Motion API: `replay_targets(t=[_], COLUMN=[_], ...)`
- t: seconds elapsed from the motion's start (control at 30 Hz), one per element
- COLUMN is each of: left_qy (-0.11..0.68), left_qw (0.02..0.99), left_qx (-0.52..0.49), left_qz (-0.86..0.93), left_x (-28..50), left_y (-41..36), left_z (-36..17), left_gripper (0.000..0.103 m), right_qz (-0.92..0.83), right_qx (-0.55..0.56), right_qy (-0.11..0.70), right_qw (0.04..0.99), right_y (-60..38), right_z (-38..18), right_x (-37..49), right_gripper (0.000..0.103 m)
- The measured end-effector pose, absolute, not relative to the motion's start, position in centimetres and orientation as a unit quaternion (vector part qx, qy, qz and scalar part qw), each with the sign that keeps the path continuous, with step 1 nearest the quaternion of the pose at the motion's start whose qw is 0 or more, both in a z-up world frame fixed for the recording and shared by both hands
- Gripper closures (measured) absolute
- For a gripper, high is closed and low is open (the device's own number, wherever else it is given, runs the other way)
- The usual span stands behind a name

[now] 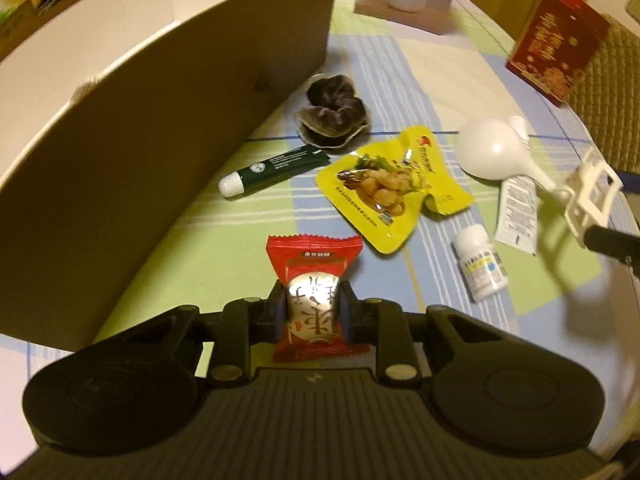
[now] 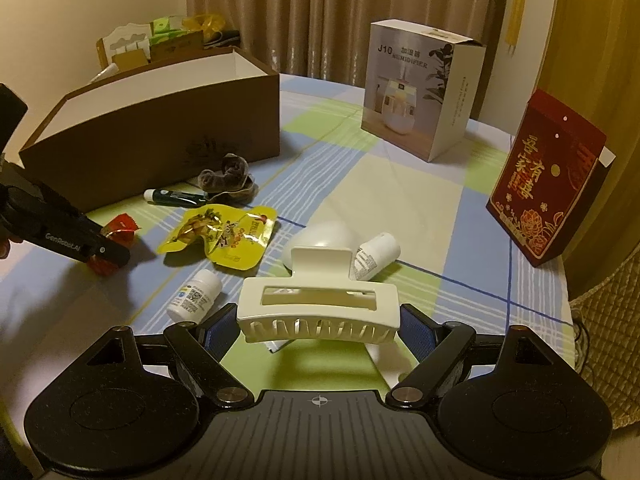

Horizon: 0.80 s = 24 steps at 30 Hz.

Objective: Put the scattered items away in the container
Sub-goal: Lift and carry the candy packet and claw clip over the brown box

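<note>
My left gripper (image 1: 312, 300) is shut on a red-wrapped candy (image 1: 314, 264), low over the tablecloth and just right of the brown open box (image 1: 160, 120). In the right wrist view the same gripper (image 2: 108, 254) holds the candy (image 2: 122, 226) in front of the box (image 2: 160, 132). My right gripper (image 2: 318, 320) stands wide, its blue pads pressed on the ends of a white hair claw clip (image 2: 316, 300) held above the table. Scattered between them lie a yellow snack pouch (image 2: 224, 236), a green tube (image 2: 176, 197), a dark scrunchie (image 2: 230, 178), a white pill bottle (image 2: 196, 294) and a white tube (image 2: 376, 254).
A white rounded object (image 2: 324, 236) lies behind the clip. A humidifier carton (image 2: 420, 92) stands at the back and a red carton (image 2: 548, 176) at the right, near the table's edge. A woven chair back (image 2: 600, 300) is beyond that edge.
</note>
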<state>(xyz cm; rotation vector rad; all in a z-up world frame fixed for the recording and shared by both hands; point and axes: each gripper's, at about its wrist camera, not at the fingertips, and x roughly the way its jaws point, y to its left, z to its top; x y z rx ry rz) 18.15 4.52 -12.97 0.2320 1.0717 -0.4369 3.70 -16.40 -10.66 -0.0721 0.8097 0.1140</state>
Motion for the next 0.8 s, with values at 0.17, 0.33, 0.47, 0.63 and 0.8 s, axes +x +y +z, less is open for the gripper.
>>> replay_targets(t=[0.17, 0.33, 0.47, 0.63, 0.8], left_qy=[0.488, 0.465, 0.447, 0.433, 0.424], left_qw=[0.833, 0.841, 0.85, 0.858, 0.865], left_qx=[0.129, 0.129, 0.129, 0.137, 0.131], left_qz=[-0.227, -0.246, -0.246, -0.241, -0.233], left_x=[17.1, 16.5, 16.3, 16.5, 17.0], left_y=[4.5, 5.3, 6.4, 8.1, 10.1], left_z=[-11.0, -8.0, -5.6, -3.4, -1.7], left_gripper=[0.082, 0.082, 0.082, 0.082, 0.082], right_qz=[0.066, 0.085, 0.106, 0.142, 0.186], right_qx=[-0.036, -0.032, -0.027, -0.029, -0.038], right_qy=[0.391, 0.38, 0.368, 0.354, 0.337], right_qw=[0.917, 0.921, 0.923, 0.924, 0.922], right_y=[-15.8, -15.3, -14.8, -14.2, -13.2], right_z=[-10.0, -8.7, -7.4, -5.6, -3.9], right_x=[3.6, 3.7, 4.1, 5.2, 6.9], right_gripper=[0.016, 0.016, 0.016, 0.016, 0.016])
